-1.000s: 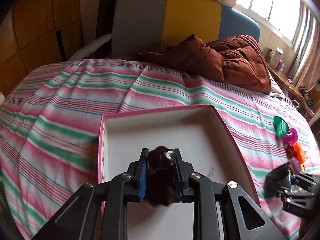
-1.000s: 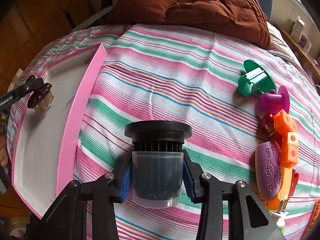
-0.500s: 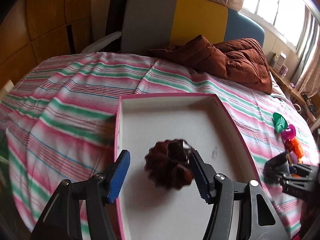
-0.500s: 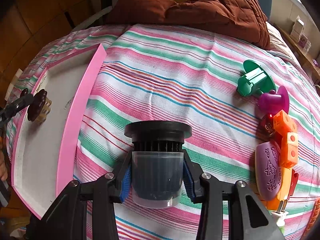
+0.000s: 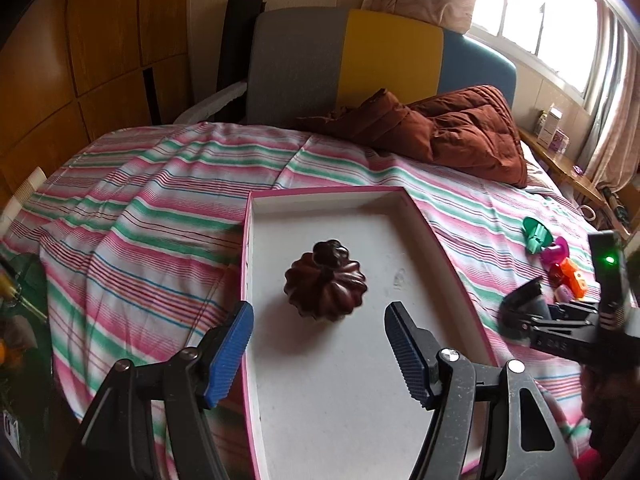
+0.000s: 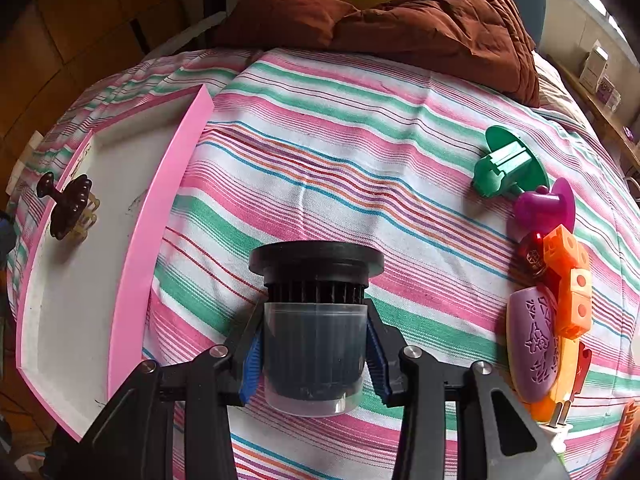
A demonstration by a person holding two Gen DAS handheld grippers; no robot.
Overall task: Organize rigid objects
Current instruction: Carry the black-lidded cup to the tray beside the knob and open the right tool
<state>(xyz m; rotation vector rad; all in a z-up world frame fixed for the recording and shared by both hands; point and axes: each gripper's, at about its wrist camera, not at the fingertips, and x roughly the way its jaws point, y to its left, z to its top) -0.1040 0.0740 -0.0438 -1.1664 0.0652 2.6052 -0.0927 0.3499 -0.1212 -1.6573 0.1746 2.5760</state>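
Note:
A dark brown ridged lid-like piece [image 5: 326,286] lies on the white floor of the pink-rimmed tray [image 5: 440,240], also seen as the brown piece [image 6: 68,208] in the tray [image 6: 160,208]. My left gripper [image 5: 318,344] hangs just short of it, jaws opening, nothing between the blue pads. My right gripper [image 6: 314,354] is shut on a black ribbed filter with a clear cup [image 6: 316,320] above the striped bedspread; that gripper [image 5: 532,320] shows at the tray's right.
A cluster of small toys lies at the right: a green piece [image 6: 508,164], a magenta piece [image 6: 544,206], orange blocks [image 6: 568,280], a purple oval [image 6: 532,348]. A brown quilt [image 6: 400,24] and a headboard [image 5: 348,64] sit at the far end.
My left gripper opened and let go of the brown piece, which now rests in the tray, and the gripper drew back from it. The right gripper kept still with the filter.

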